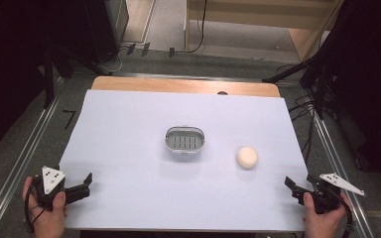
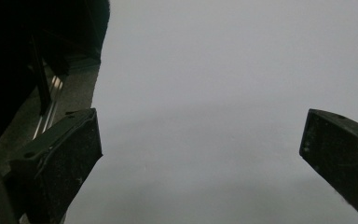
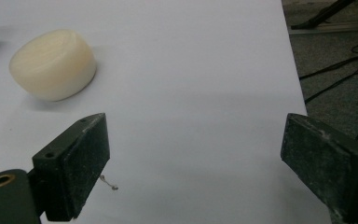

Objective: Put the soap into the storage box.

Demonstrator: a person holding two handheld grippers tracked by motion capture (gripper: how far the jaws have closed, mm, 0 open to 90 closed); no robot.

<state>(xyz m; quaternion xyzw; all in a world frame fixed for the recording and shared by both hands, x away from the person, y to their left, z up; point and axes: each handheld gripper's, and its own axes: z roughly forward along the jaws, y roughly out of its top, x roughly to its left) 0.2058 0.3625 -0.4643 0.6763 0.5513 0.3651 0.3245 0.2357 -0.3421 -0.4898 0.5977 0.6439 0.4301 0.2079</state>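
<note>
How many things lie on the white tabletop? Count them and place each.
2. A grey slotted dish sits near the middle of the white tabletop; a cream rounded lump lies apart, to its right. Nothing looks hidden.

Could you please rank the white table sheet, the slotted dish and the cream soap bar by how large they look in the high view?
1. White table sheet, by far the largest.
2. Slotted dish, an oval tray near the middle of the sheet.
3. Cream soap bar, smallest, lying to the right of the dish; both sit at a similar distance, so the ranking is fair.
</note>
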